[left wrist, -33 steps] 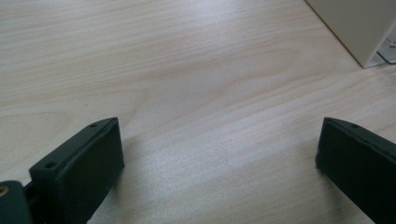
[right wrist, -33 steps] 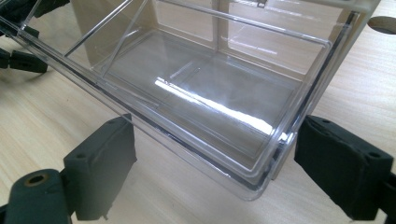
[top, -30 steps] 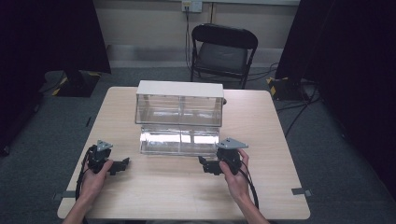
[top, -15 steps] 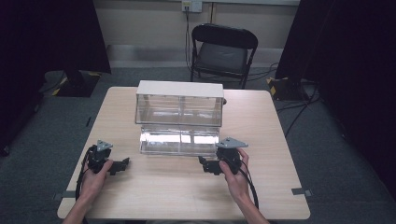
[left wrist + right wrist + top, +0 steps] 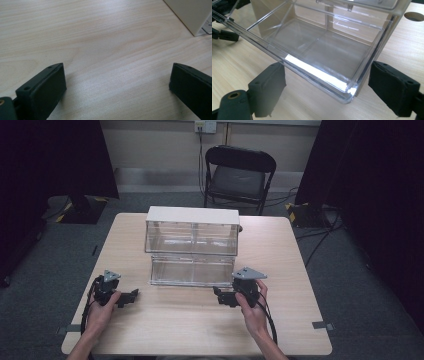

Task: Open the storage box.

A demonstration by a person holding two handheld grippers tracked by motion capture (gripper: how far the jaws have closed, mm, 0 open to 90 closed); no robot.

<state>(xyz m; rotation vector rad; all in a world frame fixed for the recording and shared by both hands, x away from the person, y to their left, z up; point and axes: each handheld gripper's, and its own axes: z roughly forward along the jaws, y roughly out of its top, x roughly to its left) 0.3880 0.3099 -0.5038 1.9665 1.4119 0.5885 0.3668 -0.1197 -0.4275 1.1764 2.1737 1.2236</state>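
A clear plastic drawer cabinet point(image 5: 192, 227) with a white top stands mid-table. Its lower drawer point(image 5: 192, 269) is pulled out toward me and is empty point(image 5: 322, 47). My left gripper point(image 5: 131, 295) rests on the wood at the drawer's front left, open, with bare table between its jaws point(image 5: 117, 82). My right gripper point(image 5: 218, 295) sits at the drawer's front right, open. In the right gripper view its jaws point(image 5: 327, 85) stand wide apart, low in front of the drawer's near corner, not touching it.
The light wooden table point(image 5: 300, 270) has bare room on both sides of the cabinet and along its front edge. A black folding chair point(image 5: 239, 177) stands behind the table. The cabinet's white corner point(image 5: 192, 15) shows beyond my left gripper.
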